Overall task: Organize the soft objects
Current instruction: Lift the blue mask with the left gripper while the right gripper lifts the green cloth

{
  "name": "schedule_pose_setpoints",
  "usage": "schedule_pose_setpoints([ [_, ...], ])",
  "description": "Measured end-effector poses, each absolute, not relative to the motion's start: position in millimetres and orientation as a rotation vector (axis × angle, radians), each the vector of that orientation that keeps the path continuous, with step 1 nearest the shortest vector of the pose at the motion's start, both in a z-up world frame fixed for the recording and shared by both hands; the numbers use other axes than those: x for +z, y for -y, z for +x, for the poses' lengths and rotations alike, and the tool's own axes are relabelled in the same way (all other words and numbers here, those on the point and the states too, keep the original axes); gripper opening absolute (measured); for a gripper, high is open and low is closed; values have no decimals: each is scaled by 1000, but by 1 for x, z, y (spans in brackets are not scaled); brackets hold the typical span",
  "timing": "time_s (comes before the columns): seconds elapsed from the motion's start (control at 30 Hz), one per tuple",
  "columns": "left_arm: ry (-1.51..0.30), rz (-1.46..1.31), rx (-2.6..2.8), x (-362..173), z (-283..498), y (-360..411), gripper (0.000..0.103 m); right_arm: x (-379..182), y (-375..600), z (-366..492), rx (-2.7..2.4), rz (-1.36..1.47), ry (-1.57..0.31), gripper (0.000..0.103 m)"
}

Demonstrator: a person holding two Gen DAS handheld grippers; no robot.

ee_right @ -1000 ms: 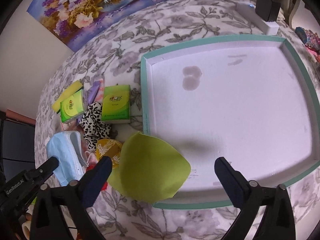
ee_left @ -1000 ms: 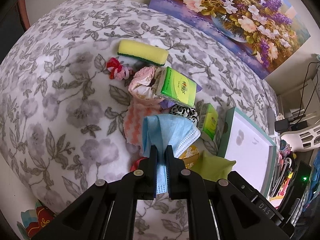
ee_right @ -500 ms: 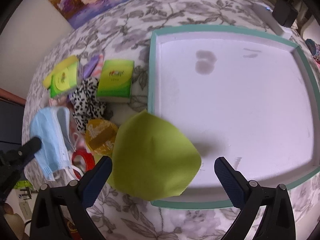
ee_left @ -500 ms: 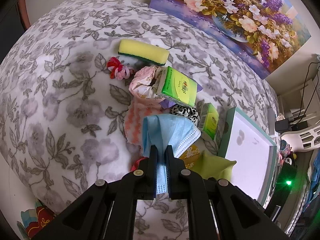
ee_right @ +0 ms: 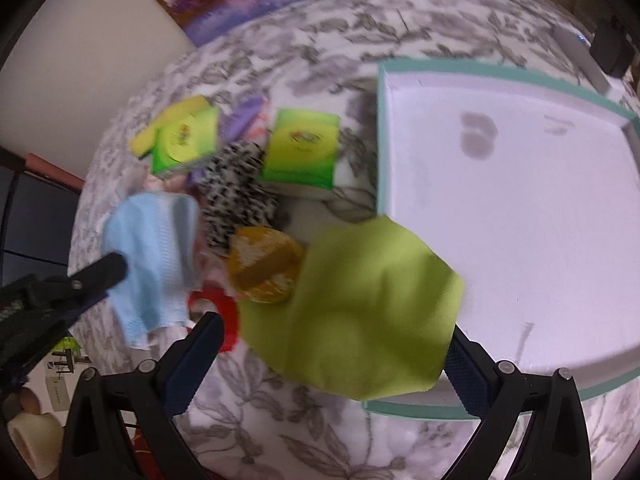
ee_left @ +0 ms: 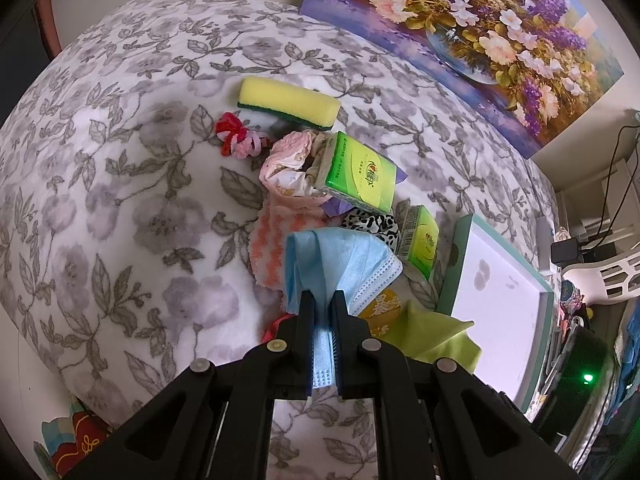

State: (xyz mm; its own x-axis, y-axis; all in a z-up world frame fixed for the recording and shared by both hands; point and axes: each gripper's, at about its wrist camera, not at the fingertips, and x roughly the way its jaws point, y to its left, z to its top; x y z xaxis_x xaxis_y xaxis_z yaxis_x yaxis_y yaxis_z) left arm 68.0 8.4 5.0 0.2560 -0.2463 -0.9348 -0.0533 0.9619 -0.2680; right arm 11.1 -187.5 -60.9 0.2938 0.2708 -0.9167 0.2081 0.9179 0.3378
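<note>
The left gripper (ee_left: 322, 304) clamps its fingers on a blue face mask (ee_left: 340, 264) above the pile; at 3 o'clock, a white tray (ee_right: 520, 208) holds only a green cloth's (ee_right: 360, 312) overlapping corner, right gripper (ee_right: 328, 360) fingers apart.

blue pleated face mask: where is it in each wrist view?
Left wrist: blue pleated face mask at lower centre, clamped in the left gripper.
Right wrist: mask at left-centre, blurred.
Shared landmark: teal-rimmed white tray, at the right edge in both views.
</note>
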Motion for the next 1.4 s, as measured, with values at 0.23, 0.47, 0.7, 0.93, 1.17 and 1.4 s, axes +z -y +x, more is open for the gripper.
schedule_pose_setpoints([
  [0.23,-1313,-281,-135,4,69,-10,7,-52,184,13,54,419,-1252,76],
  [0.47,-1319,-296,-138,4,70,-10,7,-51,186,12,52,434,-1262,54],
  [0.7,-1324,-300,-136,3,70,-10,7,-48,170,10,84,357,-1265,50],
  [0.93,-1344,-293,-124,-4,72,-11,7,-66,153,16,46,225,-1321,36],
  [1.17,-1350,-284,-113,-7,73,-10,7,-84,144,22,13,150,-1363,29],
  [1.4,-1354,-275,-110,-8,73,-9,7,-89,141,20,-9,105,-1354,8],
])
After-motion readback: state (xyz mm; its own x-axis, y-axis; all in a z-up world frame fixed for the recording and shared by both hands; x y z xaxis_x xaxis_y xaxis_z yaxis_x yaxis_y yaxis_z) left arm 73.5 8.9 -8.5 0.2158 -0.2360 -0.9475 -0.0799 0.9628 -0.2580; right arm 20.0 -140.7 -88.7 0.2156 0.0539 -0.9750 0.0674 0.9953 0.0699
